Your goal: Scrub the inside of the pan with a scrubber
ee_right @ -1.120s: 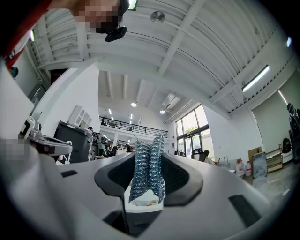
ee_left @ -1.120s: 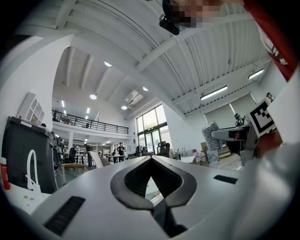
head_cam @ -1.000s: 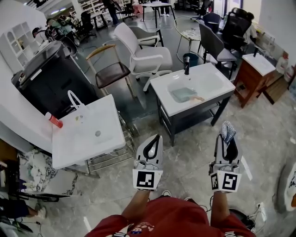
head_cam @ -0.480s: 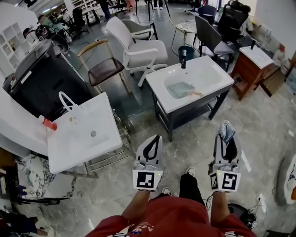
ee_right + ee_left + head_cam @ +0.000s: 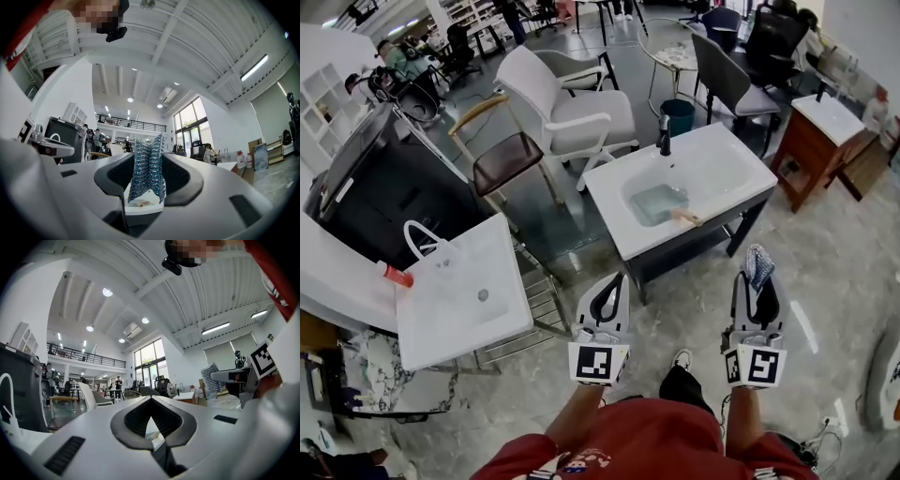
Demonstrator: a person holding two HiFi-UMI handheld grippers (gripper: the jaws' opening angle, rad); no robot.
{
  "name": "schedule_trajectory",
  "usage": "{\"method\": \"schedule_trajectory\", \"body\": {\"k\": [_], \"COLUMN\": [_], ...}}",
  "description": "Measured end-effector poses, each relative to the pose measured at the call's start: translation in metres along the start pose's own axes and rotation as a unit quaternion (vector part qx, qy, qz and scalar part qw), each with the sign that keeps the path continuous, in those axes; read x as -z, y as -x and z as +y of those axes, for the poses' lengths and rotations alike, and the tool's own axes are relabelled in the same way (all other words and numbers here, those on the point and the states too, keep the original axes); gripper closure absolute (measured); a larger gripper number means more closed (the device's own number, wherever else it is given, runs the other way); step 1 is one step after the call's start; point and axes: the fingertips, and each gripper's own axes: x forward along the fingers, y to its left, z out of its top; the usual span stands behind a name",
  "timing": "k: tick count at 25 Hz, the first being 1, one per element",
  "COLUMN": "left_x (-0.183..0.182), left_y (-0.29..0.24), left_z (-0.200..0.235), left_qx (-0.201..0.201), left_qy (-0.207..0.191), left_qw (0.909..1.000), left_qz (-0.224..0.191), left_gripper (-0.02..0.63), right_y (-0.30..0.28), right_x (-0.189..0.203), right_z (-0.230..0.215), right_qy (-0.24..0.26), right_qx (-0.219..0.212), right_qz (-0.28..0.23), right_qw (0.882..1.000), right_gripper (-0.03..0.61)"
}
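A pale blue pan [image 5: 656,202] with a wooden handle [image 5: 687,217] lies in the basin of a white sink stand [image 5: 722,164] a few steps ahead. Both grippers are held up in front of me, well short of it. My left gripper [image 5: 621,278] is shut with nothing in it; in the left gripper view its tips [image 5: 151,399] meet on empty air. My right gripper [image 5: 757,274] is shut on a blue-grey mesh scrubber [image 5: 758,263]. In the right gripper view the scrubber [image 5: 148,168] stands upright between the jaws of that gripper [image 5: 148,157].
A second white sink top [image 5: 464,291] stands at the left with a red bottle [image 5: 396,274] and a white bag [image 5: 427,246]. Beyond are a white armchair [image 5: 572,112], a brown chair [image 5: 502,159], a black cabinet [image 5: 375,187] and a wooden vanity [image 5: 825,141].
I have walked closer to the sink stand, which has slid down and left in the head view. Both grippers keep the same pose, and the scrubber stays in the right one.
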Motion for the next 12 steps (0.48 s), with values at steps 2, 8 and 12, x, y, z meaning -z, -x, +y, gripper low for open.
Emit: {"method": "schedule_trajectory", "body": {"k": [2, 8, 12], "left_x": [-0.002, -0.011, -0.013], "left_y": [-0.029, -0.113, -0.154], "left_z": [-0.009, -0.042, -0.062], "left_qx": [0.005, 0.007, 0.012], "left_qy": [-0.002, 0.001, 0.004], "left_qw": [1.0, 0.9999, 0.9999], "left_qz": [0.001, -0.008, -0.006], "left_gripper": [0.603, 0.603, 0.603], "right_y": [-0.02, -0.071, -0.095], "right_x": [0.002, 0.006, 0.018], "right_z": [-0.019, -0.087, -0.122], "right_qy": [0.002, 0.004, -0.004], "right_qx": [-0.002, -0.008, -0.008], "right_qz": [0.001, -0.003, 0.008], "right_qw": [1.0, 1.0, 1.0], "right_gripper": [0.396, 0.396, 0.396]}}
